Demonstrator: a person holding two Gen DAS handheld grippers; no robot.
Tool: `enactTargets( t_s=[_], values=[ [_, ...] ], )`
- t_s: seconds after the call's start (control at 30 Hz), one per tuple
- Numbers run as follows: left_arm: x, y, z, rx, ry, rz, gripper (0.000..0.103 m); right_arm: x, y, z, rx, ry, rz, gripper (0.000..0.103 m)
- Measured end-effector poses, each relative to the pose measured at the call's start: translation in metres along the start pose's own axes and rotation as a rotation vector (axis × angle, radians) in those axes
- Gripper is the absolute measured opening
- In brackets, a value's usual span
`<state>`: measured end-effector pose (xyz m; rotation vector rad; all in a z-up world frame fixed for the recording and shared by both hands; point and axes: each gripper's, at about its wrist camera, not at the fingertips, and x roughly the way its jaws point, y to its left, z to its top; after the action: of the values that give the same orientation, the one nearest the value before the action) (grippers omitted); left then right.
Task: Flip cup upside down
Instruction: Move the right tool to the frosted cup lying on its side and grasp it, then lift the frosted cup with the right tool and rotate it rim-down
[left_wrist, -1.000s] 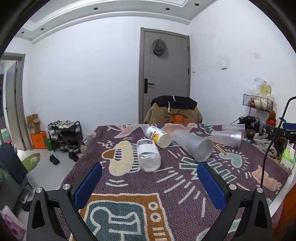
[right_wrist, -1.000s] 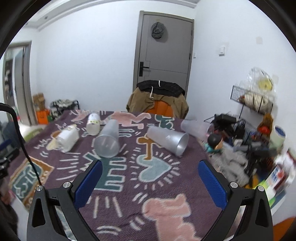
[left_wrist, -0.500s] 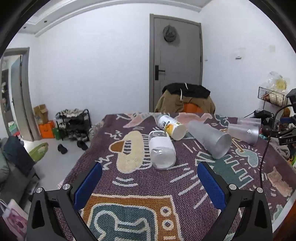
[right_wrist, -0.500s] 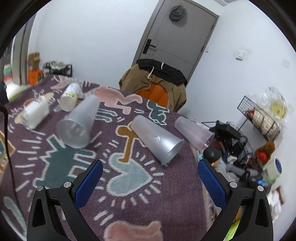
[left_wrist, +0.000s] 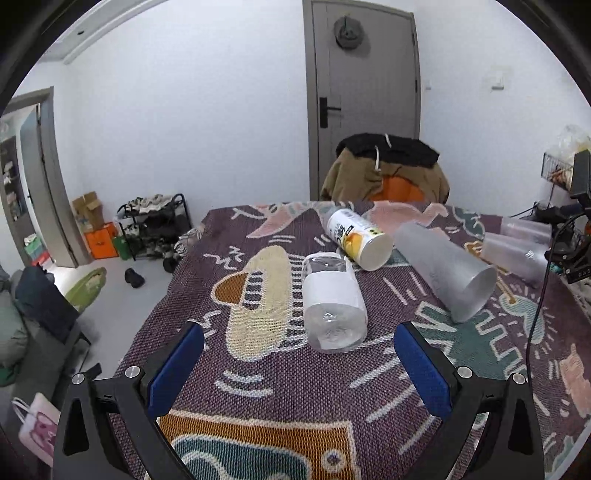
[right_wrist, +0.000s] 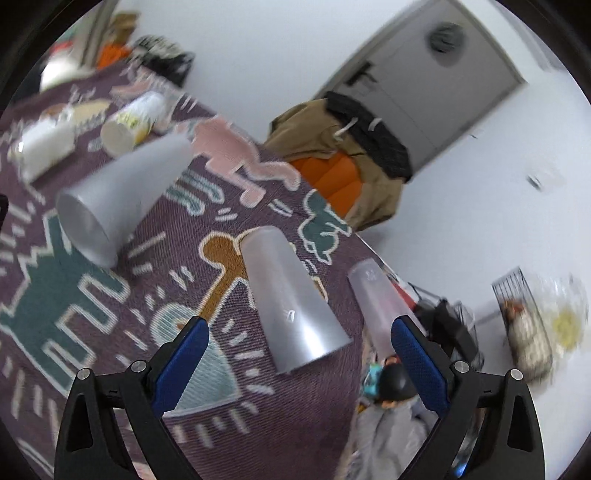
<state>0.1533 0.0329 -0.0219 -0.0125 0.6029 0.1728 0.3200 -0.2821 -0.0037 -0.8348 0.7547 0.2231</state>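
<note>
My right gripper (right_wrist: 300, 345) hangs tilted above the tabletop (right_wrist: 122, 332) with its blue pads spread wide and nothing between them. Just ahead of it, seen between the pads, lies a frosted cup (right_wrist: 291, 299) on its side, its wide mouth turned toward me and its narrow base pointing away. To its right a second frosted cup (right_wrist: 376, 299) lies the same way at the tabletop's edge, partly behind my right pad. Farther left, a third, greyer cup (right_wrist: 122, 199) lies on its side with its mouth facing the lower left (this whole view is smeared with blur). Beyond it are a yellow-labelled can (right_wrist: 133, 122) and a clear jar (right_wrist: 44, 147), both lying down.

My left gripper (left_wrist: 293, 363) is likewise wide open and holding nothing, poised over the patterned cloth (left_wrist: 258, 387). Nearest ahead of it is the clear jar (left_wrist: 330, 299) with its white label, on its side with its base toward me. Behind that, touching or nearly so, lies the yellow-labelled can (left_wrist: 358, 238). To the right the greyer cup (left_wrist: 447, 271) rests on its side, mouth toward me, and past it the two frosted cups (left_wrist: 517, 251) lie near the far right edge. A chair draped with jackets (left_wrist: 384, 168) stands behind the tabletop, before a grey door (left_wrist: 362, 92).
</note>
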Motion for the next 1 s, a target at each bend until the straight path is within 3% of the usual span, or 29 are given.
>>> enactTargets(
  t_s=[0.53, 0.87, 0.9, 0.97, 1.0],
  values=[
    [0.034, -0.01, 0.004, -0.008, 0.085, -0.037, 0.103, 0.107, 0.014, 0.028, -0.318, 0.25, 0.078, 0.1],
    [0.043, -0.014, -0.003, 0.01, 0.1, -0.028, 0.103, 0.147, 0.016, 0.029, -0.361, 0.417, 0.107, 0.099],
    [0.042, -0.012, -0.003, 0.009, 0.099, -0.027, 0.103, 0.15, 0.017, 0.027, -0.361, 0.438, 0.107, 0.095],
    [0.041, -0.01, -0.004, 0.003, 0.097, -0.03, 0.103, 0.147, 0.014, 0.027, -0.343, 0.439, 0.137, 0.07],
    [0.04, -0.009, -0.004, 0.0, 0.095, -0.031, 0.103, 0.144, 0.011, 0.028, -0.324, 0.455, 0.145, 0.071]
  ],
)
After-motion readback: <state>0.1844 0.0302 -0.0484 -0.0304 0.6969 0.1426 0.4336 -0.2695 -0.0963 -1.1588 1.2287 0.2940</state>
